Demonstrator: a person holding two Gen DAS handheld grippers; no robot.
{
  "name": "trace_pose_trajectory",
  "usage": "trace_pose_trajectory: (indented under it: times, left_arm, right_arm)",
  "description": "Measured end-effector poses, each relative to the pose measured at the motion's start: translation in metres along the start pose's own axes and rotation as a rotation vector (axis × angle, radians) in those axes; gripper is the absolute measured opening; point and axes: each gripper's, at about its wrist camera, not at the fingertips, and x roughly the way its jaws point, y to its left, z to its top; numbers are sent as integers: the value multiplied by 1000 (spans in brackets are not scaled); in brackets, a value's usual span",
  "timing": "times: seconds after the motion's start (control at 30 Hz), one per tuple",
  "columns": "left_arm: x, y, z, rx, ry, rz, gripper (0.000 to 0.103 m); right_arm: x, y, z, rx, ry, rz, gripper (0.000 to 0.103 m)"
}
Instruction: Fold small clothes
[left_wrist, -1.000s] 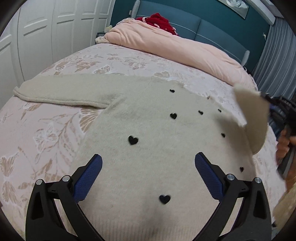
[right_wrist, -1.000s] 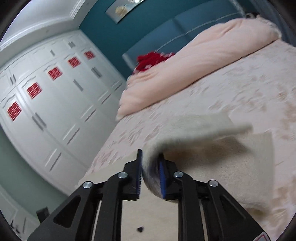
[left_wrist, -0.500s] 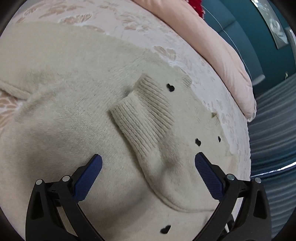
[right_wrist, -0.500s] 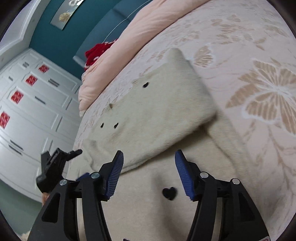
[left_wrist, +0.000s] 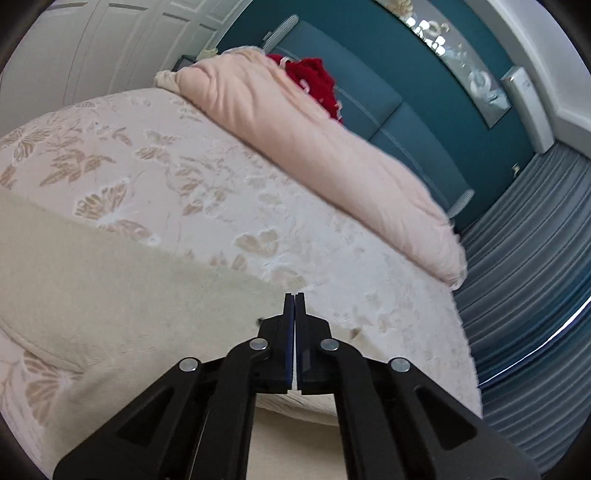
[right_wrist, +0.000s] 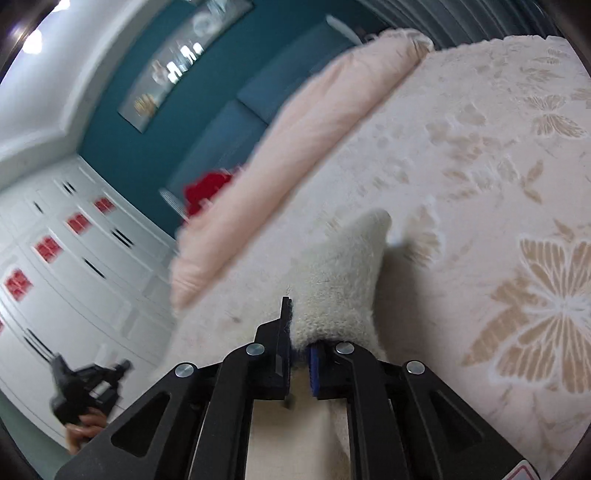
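A cream knit sweater (left_wrist: 110, 280) lies on the floral bedspread (left_wrist: 229, 206), its long sleeve stretching to the left in the left wrist view. My left gripper (left_wrist: 294, 299) is shut, its tips at the sweater's upper edge; whether cloth is pinched between the pads is hidden. In the right wrist view my right gripper (right_wrist: 299, 321) is shut on a bunched fold of the sweater (right_wrist: 340, 277), which rises up off the bedspread (right_wrist: 480, 184). The left gripper (right_wrist: 85, 384) also shows there, at the lower left.
A rolled pink duvet (left_wrist: 314, 147) lies across the head of the bed with a red garment (left_wrist: 317, 81) behind it. A teal headboard (left_wrist: 388, 110) stands beyond. White wardrobe doors (right_wrist: 55, 258) and grey curtains (left_wrist: 524, 295) flank the bed.
Both grippers were open over the sweater half a second ago. Now both are shut, the right one holding a fold of the sweater, and both views point toward the head of the bed.
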Motion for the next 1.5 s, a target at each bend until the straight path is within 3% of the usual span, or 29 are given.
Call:
trace_pose_trajectory:
  times: [0.03,0.07,0.13,0.17,0.23,0.3,0.37,0.6,0.7,0.77,0.83,0.93,0.97,1.0,1.07,1.1,1.13,1.17,1.2,1.3,1.37,1.4,1.47,1.5]
  left_arm:
    - [17,15,-10,-14,74,56,0]
    - [29,33,-22,-50,147,94,0]
    - [32,57,-47,-142,216,72,0]
    - [27,65,-56,-177,224,47,0]
    - [20,66,-73,-215,256,3,12]
    - [13,62,-88,-256,287,-15,54]
    - [8,63,-102,-317,313,4,70]
    - [12,59,-116,-403,312,102,72]
    - [-2,58,-109,-462,289,99,73]
    - [0,62,-113,-521,316,94,74]
    - [13,67,-123,-567,379,83,74]
    - [23,63,-122,-558,371,85,74]
    - [26,59,-118,-551,368,56,65]
    - [28,56,-112,-549,361,2,41]
    - [32,44,-94,-519,347,-110,11]
    - [30,36,-81,-487,317,-143,7]
    - [26,25,-65,-436,277,-167,6]
    - [18,13,-47,-377,229,-191,6]
    - [7,0,-29,-314,167,-222,5]
    - [-28,-23,9,-151,8,-297,5]
    - [-32,-12,10,-102,-18,-268,6]
    - [-23,1,2,-88,0,-220,5]
    - [15,34,-21,-88,91,-51,4]
    - [33,56,-36,-119,152,15,2]
  right_arm:
    - [20,-15,-9,20,95,-91,9]
    - [27,-34,-20,60,157,-118,9]
    - [16,-47,-30,93,128,-77,7]
    - [10,-46,-30,90,114,-82,12]
    - [5,-46,-31,84,125,-79,13]
    - [4,-46,-32,69,142,-76,15]
    - [3,-45,-36,53,144,-72,18]
    - [2,-30,-39,0,136,-69,43]
    - [3,-29,-40,-1,129,-70,44]
    - [4,-28,-42,-10,125,-73,44]
    - [5,-27,-43,-14,121,-75,46]
    - [6,-25,-42,-3,121,-77,49]
    - [6,-25,-41,1,123,-79,50]
    - [7,-24,-40,4,124,-78,50]
    - [9,-22,-36,11,123,-77,50]
    - [10,-21,-33,13,120,-70,49]
    - [10,-19,-30,9,113,-60,43]
    - [8,-14,-25,0,97,-29,15]
    - [2,-7,-20,-12,71,4,9]
    - [-27,12,-8,-40,-38,134,9]
    - [-22,14,-13,-94,-17,93,7]
    - [-5,6,-19,-109,58,28,7]
    - [23,-20,-35,-46,185,-89,7]
    - [27,-32,-40,0,208,-89,5]
